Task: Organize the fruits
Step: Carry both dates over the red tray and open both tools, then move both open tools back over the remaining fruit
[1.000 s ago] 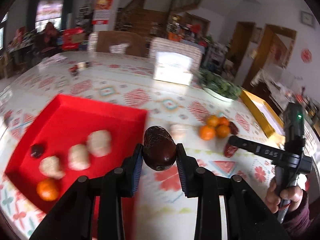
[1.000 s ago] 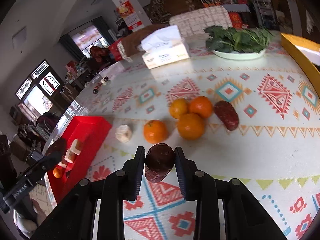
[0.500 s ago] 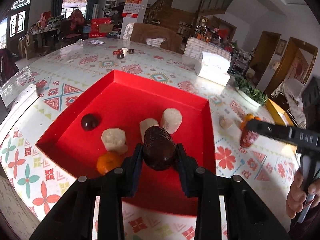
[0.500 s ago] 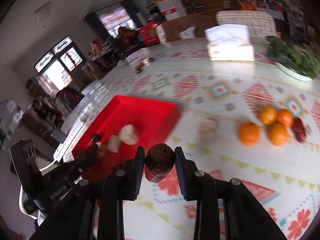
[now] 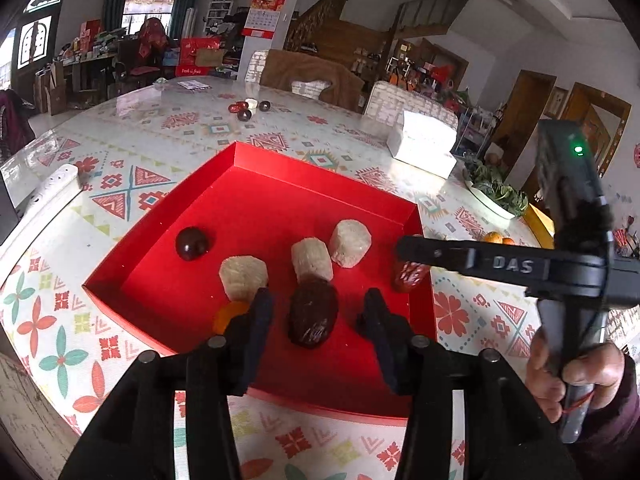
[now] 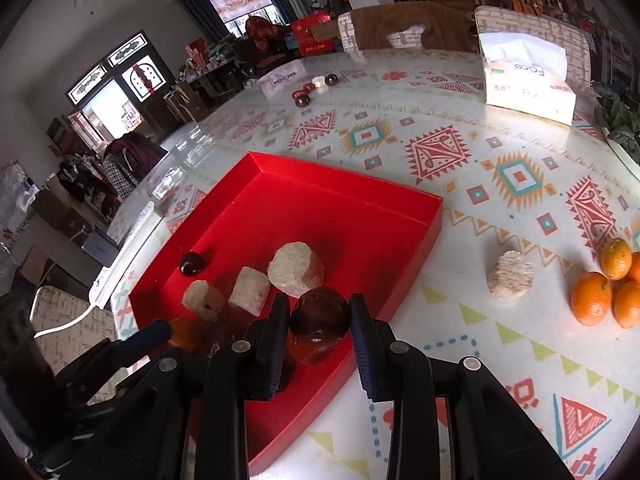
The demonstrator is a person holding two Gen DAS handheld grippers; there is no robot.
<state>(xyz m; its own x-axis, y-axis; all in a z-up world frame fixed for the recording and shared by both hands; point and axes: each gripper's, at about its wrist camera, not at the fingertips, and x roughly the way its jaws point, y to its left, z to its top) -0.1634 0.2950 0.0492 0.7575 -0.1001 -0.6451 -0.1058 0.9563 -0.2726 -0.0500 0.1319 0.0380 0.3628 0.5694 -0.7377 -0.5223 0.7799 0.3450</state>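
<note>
- Jaws of the left gripper (image 5: 316,314) have just been opening and now stand apart over the red tray (image 5: 256,160); the dark red date (image 5: 313,312) lies between them on the tray floor, clear of both pads.
- Right gripper (image 6: 319,316) is clamped narrowly on a second dark red date (image 6: 320,322), held above the tray's near edge; in the left wrist view its black finger reaches in from the right, the date below its tip.
- Three pale peeled chunks (image 5: 310,258) sit in a row in the tray, with a dark round fruit (image 5: 191,243) to their left and a small orange (image 5: 230,316) partly hidden behind the left gripper's finger.
- One more pale chunk (image 6: 511,275) rests on the patterned tablecloth (image 6: 520,176), right of the tray.
- Loose oranges (image 6: 591,298) cluster further right, near the frame edge.
- Tissue box (image 6: 526,80) stands at the far side of the table.
</note>
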